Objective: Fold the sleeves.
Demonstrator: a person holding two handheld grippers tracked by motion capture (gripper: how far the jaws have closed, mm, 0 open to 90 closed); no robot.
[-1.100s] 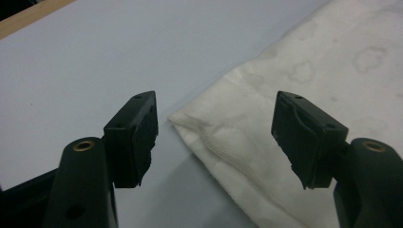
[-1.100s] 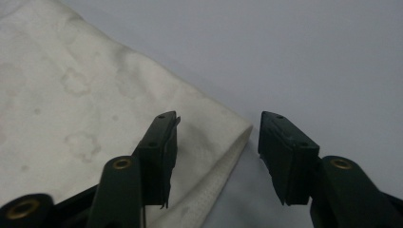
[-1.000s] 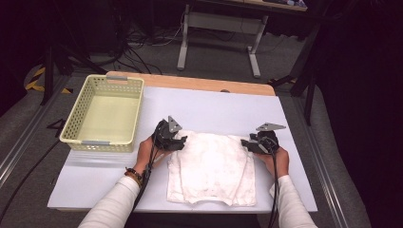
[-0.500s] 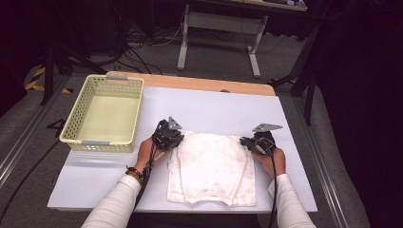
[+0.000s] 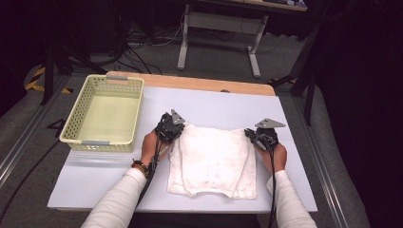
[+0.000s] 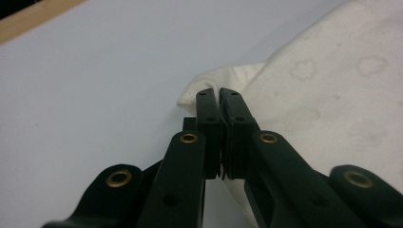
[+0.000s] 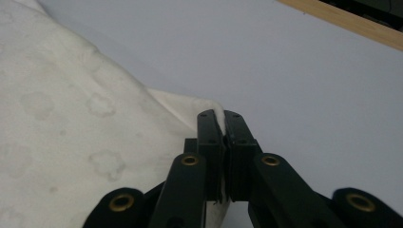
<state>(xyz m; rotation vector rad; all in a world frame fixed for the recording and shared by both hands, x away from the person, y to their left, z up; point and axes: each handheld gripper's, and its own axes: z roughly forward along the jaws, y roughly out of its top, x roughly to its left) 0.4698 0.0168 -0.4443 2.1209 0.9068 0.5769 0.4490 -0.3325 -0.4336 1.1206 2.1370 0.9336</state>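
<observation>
Surface (image 5: 214, 102): pale sheet over a wooden top, the wood edge showing at the far side. We note a yellow basket (image 5: 78, 124) with nothing visible inside at far left, well apart from the work.

Cloth (image 5: 214, 161): white, faintly flower-printed, lying folded and mostly flat at the near middle of the surface, between the two hands. Its far edge runs from one claw to the other.

Left claw (image 5: 172, 127): at the cloth's far left corner. In the left gripper view its jaws have just been closing and now stand pinched together, with a fold of the corner (image 6: 209, 83) caught between them.

Right claw (image 5: 252, 135): at the far right corner. Same story in the right gripper view: jaws just closed, a sliver of white hem (image 7: 219, 114) nipped between the tips.

Step, as we judge it: both far corners gripped, the lift or fold not yet begun; the cloth is flat on the surface. The next move likely calls for raising both corners together, level and evenly spaced, so the edge stays taut and neither corner slips.

Hard to make out: how many layers each claw has taken. The cloth's underside and inner folds are hidden, and the high view is too coarse to show the jaw tips.
</observation>
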